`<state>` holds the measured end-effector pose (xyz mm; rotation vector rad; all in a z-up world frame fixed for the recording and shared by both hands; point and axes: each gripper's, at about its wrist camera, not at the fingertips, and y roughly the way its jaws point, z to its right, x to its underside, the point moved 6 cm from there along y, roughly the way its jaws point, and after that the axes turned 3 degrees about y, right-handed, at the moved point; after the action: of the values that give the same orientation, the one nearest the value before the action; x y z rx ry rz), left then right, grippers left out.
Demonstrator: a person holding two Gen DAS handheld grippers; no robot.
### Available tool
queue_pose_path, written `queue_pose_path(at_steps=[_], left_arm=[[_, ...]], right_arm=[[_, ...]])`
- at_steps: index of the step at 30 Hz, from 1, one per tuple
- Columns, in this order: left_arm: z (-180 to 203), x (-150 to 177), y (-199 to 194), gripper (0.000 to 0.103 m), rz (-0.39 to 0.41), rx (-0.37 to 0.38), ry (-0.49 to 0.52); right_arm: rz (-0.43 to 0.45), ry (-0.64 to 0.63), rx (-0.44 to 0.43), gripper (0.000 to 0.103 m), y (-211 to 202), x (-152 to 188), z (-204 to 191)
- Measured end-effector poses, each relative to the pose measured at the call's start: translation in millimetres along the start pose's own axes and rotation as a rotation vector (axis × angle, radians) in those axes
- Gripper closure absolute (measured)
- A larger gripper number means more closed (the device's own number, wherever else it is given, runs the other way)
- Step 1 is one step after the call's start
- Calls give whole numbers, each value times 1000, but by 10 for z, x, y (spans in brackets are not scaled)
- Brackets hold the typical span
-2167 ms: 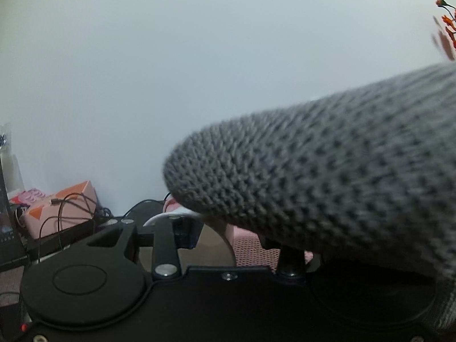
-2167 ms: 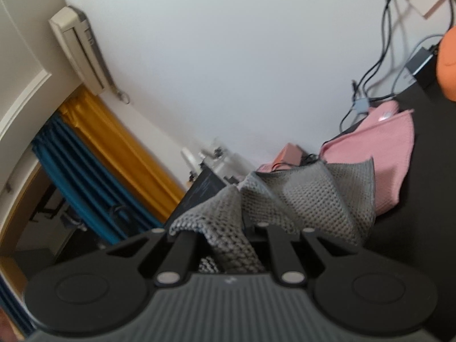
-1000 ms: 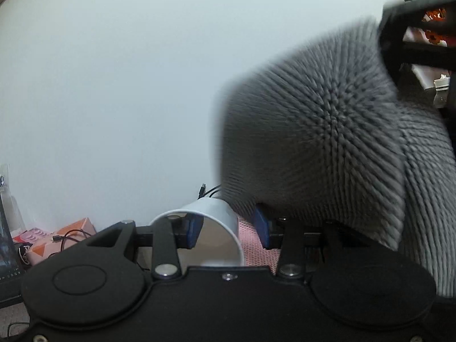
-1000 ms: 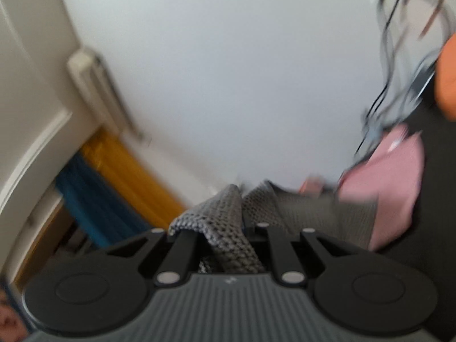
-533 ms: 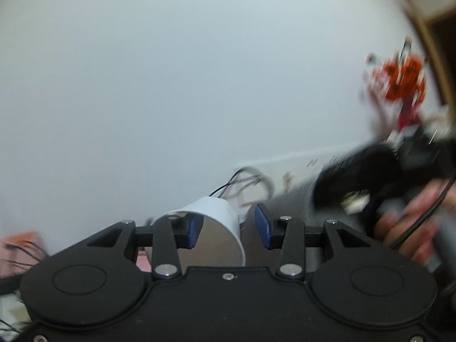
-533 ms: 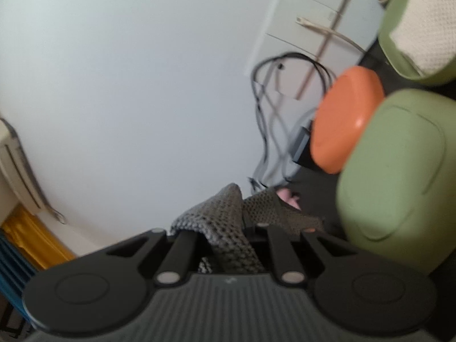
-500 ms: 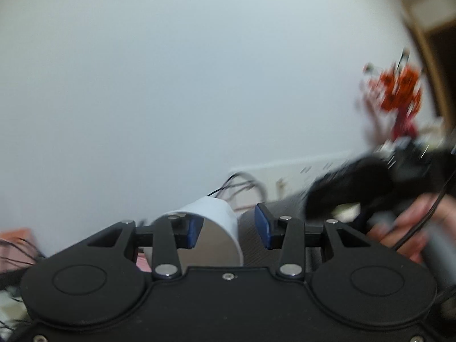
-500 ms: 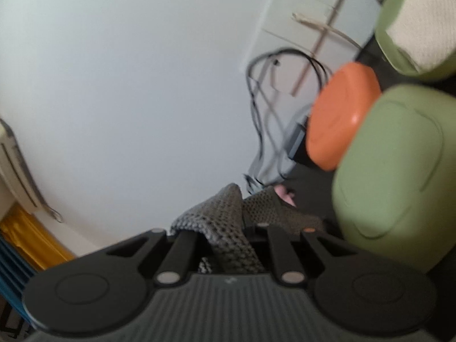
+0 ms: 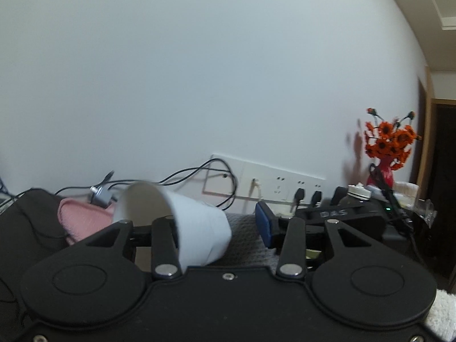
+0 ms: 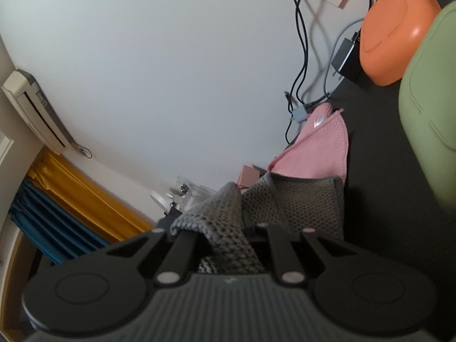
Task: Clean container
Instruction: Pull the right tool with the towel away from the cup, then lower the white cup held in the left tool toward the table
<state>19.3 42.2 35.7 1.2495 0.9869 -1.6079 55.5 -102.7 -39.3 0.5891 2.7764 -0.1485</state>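
White cup point(image 9: 182, 222) tipped, right tool point(image 10: 228, 228) pinching grey cloth point(image 10: 285, 199)

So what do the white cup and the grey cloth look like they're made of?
Cup: looks like paper or thin plastic; matte white, thin rim, faint ridges on the wall. I can't tell which.
Grey cloth: knitted or waffle-weave fabric, soft and matte; open textured weave shows, and it folds limply.

One readable mark here: pale letters "DAS" along the long black bar-shaped device point(image 9: 336, 214) below the white wall sockets. Nothing else in either view reads clearly.
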Motion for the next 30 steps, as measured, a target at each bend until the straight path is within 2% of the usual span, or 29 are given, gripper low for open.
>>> queue_pose_path(at_steps=[3,8,14,18,22,26,28,30], left_arm=[[-31,53,23,56,-10,-17,14],[-27,126,-15,54,17,-50,104],[-27,109,-76,52,11,-65,118],[-51,55,-77,20,-20,-151,106],[-96,-26,-137,20,-26,-123,49],[-98,-76,-189,23,2,-161,79],[-97,-91,-213,29,20,-174,90],[-100,-110,-259,40,29,-171,88]], right_arm=[[1,19,-3,92,29,-54,50],[2,25,16,92,36,-86,71],[10,11,28,92,33,-83,53],[7,8,26,92,47,-70,53],[0,0,15,92,75,-49,32],[-12,-19,9,92,106,-19,2],[-15,-29,8,92,118,-9,-10],[-12,-39,9,92,119,-7,-24]])
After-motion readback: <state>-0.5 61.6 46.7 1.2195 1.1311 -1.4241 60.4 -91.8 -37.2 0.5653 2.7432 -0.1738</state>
